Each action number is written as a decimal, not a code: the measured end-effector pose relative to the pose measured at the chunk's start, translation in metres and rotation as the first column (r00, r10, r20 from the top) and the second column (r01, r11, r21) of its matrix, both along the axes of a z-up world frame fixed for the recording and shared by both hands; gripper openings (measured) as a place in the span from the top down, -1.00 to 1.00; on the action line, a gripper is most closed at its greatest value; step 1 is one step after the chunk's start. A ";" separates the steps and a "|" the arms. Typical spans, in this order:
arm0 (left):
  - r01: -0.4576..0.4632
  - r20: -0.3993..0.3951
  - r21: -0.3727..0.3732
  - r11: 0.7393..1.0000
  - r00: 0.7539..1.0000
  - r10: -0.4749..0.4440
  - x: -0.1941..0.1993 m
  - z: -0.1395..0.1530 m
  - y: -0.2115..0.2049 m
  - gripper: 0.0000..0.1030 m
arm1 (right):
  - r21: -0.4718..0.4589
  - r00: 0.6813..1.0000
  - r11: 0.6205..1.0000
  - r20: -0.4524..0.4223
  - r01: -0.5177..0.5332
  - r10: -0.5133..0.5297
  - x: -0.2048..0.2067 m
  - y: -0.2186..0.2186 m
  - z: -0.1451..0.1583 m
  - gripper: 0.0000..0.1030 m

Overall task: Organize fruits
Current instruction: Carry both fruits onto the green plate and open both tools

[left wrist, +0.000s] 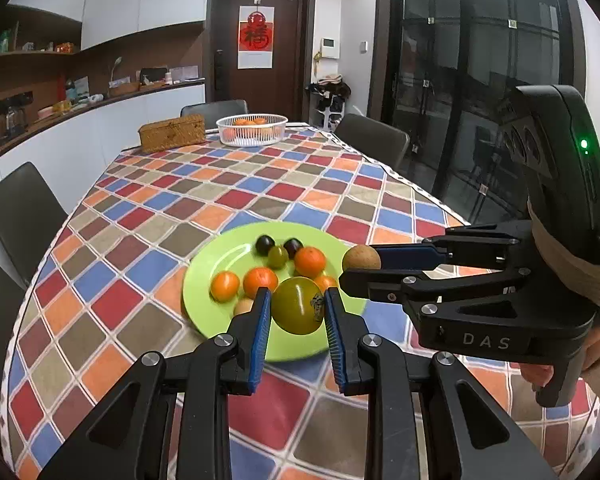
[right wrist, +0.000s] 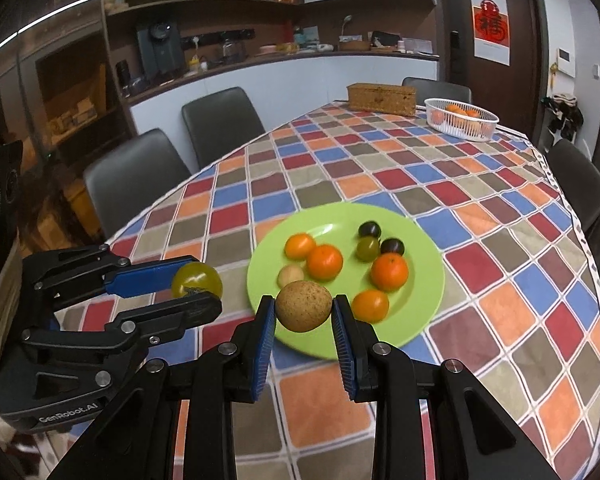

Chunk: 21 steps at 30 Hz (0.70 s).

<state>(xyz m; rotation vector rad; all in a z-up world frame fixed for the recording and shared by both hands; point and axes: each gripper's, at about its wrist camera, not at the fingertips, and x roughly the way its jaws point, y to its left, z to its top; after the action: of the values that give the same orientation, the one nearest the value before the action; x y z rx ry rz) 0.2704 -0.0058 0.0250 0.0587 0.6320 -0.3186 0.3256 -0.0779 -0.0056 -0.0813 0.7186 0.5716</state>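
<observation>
My left gripper is shut on a large yellow-green fruit and holds it above the near edge of the green plate. My right gripper is shut on a round brown fruit above the plate's near rim. Each gripper shows in the other's view: the right one with the brown fruit, the left one with the yellow-green fruit. On the plate lie several oranges, two dark plums, a green plum and a small tan fruit.
A white basket with oranges and a wicker box stand at the table's far end. Dark chairs line both sides of the checkered table. A counter and shelves run along the left wall.
</observation>
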 end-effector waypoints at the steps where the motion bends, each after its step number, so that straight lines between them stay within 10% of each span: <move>1: -0.004 0.000 -0.001 1.000 1.000 0.004 0.005 0.001 0.001 0.48 | 0.004 1.000 1.000 0.000 0.006 -0.006 0.003 0.000 0.001 0.42; 21: -0.071 -0.138 -0.072 0.995 0.989 0.060 0.115 -0.023 0.019 0.48 | -0.020 0.994 0.997 -0.076 0.072 -0.074 0.084 0.008 -0.012 0.42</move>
<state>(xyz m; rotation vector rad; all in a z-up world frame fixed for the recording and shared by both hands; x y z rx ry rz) 0.3853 0.0130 0.0019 -0.0580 0.7546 -0.2844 0.4093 -0.0698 -0.0179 -0.0494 0.7977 0.5007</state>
